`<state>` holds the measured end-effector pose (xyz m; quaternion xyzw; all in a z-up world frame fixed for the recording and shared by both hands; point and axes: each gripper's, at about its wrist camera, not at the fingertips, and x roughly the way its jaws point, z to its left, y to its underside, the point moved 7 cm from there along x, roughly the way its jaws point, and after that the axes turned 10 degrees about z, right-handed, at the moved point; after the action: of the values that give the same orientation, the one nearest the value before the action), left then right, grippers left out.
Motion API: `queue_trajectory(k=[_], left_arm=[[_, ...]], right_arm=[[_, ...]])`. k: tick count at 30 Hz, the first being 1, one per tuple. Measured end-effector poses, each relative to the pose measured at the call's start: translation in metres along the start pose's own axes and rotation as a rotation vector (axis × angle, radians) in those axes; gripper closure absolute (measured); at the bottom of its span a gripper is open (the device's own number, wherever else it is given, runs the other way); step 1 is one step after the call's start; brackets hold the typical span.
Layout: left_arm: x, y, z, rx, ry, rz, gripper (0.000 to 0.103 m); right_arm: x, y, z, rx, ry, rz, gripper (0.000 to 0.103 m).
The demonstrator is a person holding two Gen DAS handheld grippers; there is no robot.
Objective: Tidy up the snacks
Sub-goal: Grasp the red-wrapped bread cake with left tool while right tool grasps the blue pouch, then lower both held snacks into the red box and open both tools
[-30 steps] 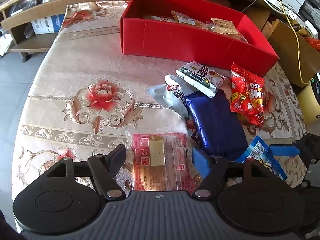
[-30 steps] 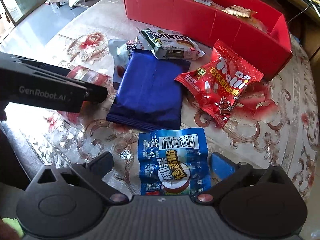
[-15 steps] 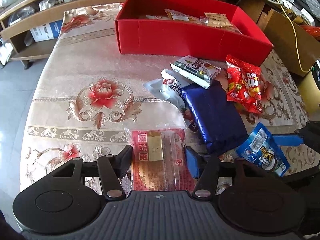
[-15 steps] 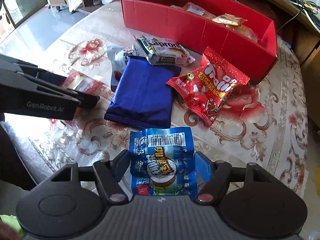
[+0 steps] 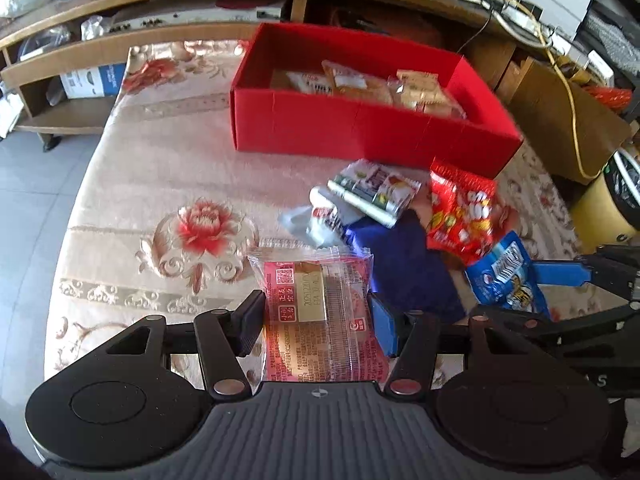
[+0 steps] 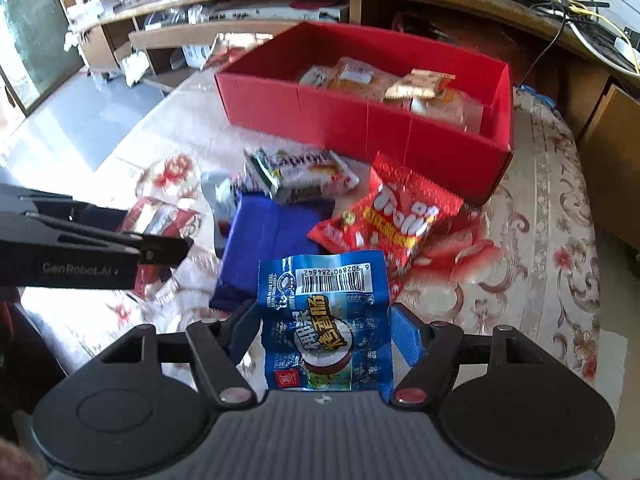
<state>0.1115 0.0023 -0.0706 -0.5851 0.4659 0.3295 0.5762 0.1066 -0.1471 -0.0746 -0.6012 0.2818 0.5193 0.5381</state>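
Snacks are the matter here, and two of them are already in the tongs. The left gripper [image 5: 316,326] is clamped on a clear red packet [image 5: 318,312], one pad on each side edge. The right gripper [image 6: 324,336] is clamped on a blue packet [image 6: 326,320] in the same way. Both packets are off the floral cloth [image 5: 160,168] and hang near the cameras.

The red box [image 5: 360,128] stands at the far side of the table and some packets lie inside it. Between the grippers and the box four loose snacks lie in a pile: a dark blue pack [image 6: 272,236], a red candy bag [image 6: 396,216], a green-white wafer pack [image 6: 300,174] and a grey sachet [image 5: 316,220].

I think the step is to carry both packets to the box. To do it well, keep the pads firm, because the film is slippery and soft. Lift high enough to pass over the pile and over the near wall of the box. Keep the two grippers apart, since they are close side by side. Release only when each packet is above a free place, probably the left part of the box, which looks emptier.
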Motion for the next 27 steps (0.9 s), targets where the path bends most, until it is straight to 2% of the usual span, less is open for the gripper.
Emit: queue_trajectory(k=[13, 22, 27], left_arm=[[-0.022, -0.058, -0.014, 0.007, 0.010, -0.108, 0.040], [-0.005, -0.114, -0.023, 0.012, 0.055, -0.144, 0.040], [0.008, -0.141, -0.020, -0.002, 0.054, -0.150, 0.040]], right_arm=[[-0.031, -0.059, -0.020, 0.096, -0.008, -0.136, 0.036], [-0.032, -0.111, -0.051, 0.173, 0.020, -0.181, 0.035], [-0.025, -0.142, -0.065, 0.197, 0.028, -0.196, 0.035]])
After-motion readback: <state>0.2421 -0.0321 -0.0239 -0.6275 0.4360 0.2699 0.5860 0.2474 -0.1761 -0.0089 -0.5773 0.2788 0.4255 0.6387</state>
